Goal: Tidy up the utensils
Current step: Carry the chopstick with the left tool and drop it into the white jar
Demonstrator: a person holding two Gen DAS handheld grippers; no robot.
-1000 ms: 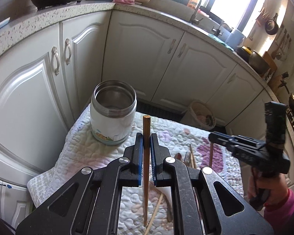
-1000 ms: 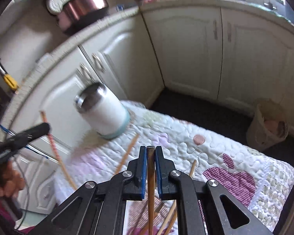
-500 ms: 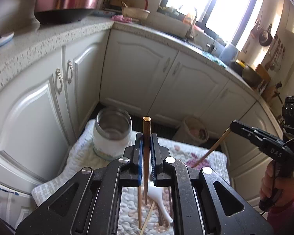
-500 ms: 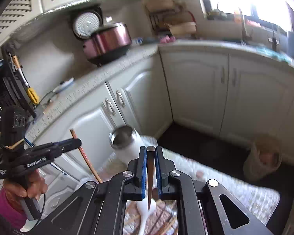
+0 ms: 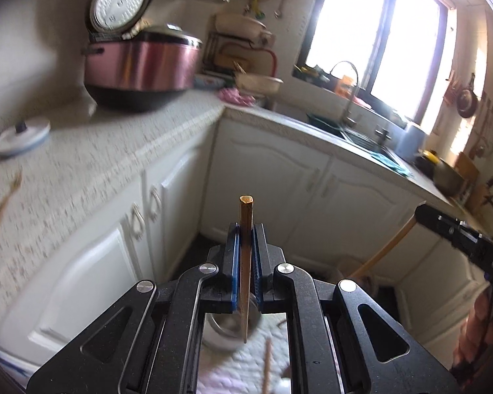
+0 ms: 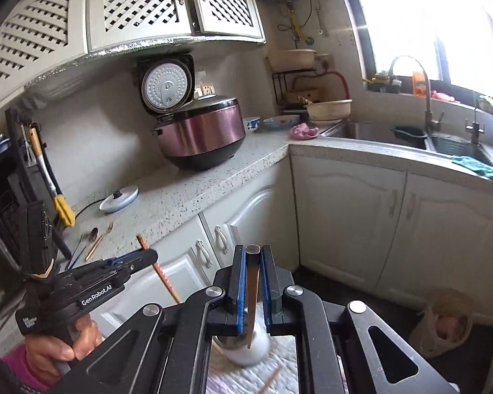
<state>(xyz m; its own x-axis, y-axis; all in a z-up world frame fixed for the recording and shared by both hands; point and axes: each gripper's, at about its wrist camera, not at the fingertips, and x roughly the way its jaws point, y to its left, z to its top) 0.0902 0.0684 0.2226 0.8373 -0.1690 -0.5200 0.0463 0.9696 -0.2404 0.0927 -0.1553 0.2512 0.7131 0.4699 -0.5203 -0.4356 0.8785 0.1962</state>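
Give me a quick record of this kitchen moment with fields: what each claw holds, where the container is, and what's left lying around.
left claw: shut on a chopstick, held upright
right claw: shut on a second chopstick
container: steel-rimmed white jar, below both claws on the quilted mat
loose on mat: at least one chopstick
on counter: spoon and fork, rice cooker with lid up
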